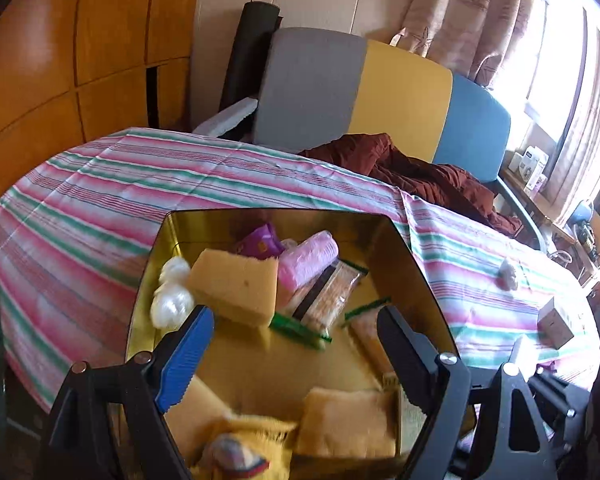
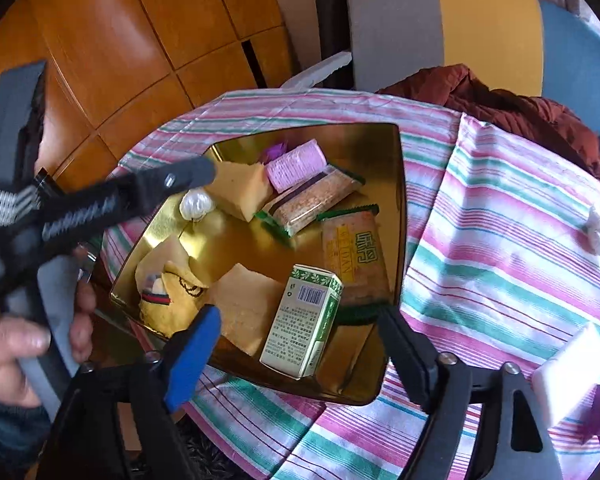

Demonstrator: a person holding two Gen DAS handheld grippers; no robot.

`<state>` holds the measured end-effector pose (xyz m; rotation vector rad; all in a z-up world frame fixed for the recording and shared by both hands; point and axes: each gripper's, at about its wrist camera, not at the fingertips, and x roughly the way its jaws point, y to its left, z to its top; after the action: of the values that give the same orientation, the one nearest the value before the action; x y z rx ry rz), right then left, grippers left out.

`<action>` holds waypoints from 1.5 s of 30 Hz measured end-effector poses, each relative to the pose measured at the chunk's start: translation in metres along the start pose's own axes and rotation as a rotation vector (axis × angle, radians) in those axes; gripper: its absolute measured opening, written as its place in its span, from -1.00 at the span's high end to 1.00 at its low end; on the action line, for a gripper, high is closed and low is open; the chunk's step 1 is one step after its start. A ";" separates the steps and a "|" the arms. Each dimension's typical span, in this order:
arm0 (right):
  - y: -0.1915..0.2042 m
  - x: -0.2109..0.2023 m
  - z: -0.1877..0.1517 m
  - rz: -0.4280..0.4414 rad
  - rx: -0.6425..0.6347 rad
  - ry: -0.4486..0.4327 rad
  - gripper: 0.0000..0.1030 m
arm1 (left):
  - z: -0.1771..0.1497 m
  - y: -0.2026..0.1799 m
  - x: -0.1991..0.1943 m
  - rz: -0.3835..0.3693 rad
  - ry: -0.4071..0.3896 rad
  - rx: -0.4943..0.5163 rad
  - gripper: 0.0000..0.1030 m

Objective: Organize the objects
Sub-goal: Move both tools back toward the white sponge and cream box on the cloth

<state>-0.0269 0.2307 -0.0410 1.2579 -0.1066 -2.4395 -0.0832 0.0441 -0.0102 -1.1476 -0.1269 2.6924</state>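
A gold tray [image 1: 284, 213] [image 2: 400, 208] on the striped tablecloth holds a yellow sponge [image 1: 236, 284] [image 2: 244, 188], a pink roll [image 1: 308, 256] [image 2: 296, 164], cracker packets [image 1: 332, 292] [image 2: 354, 256], white balls [image 1: 172, 296] [image 2: 196, 204], a yellow pouch [image 2: 168, 300] and a flat yellow pad [image 1: 348, 420] [image 2: 244, 304]. A green-and-white box [image 2: 304, 320] lies in the tray's near part. My left gripper [image 1: 296, 320] hangs open over the tray, holding nothing. My right gripper [image 2: 300, 316] is open above the box, its pads clear of the box.
A hand [image 2: 16, 352] holds the left tool at the tray's left. A white box [image 1: 556, 322], a crumpled white lump [image 1: 508, 274] [image 2: 596, 230] and a white packet [image 2: 572, 368] lie on the cloth to the right. A grey-yellow-blue chair [image 1: 400, 92] with maroon fabric [image 1: 420, 176] stands behind.
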 end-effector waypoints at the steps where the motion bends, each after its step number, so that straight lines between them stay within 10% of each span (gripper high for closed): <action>1: 0.000 -0.002 0.000 -0.008 -0.001 -0.007 -0.66 | -0.003 -0.001 -0.003 0.004 -0.002 0.002 -0.66; 24: -0.054 -0.043 -0.016 -0.137 0.148 -0.100 -0.95 | -0.032 -0.043 -0.028 -0.036 0.009 0.117 -0.64; 45: -0.197 -0.138 -0.040 -0.453 0.348 -0.173 -0.97 | -0.036 -0.097 -0.022 -0.165 0.066 0.237 -0.63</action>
<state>0.0161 0.4682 -0.0063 1.3223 -0.3406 -3.0216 -0.0273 0.1334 -0.0038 -1.1002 0.1008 2.4456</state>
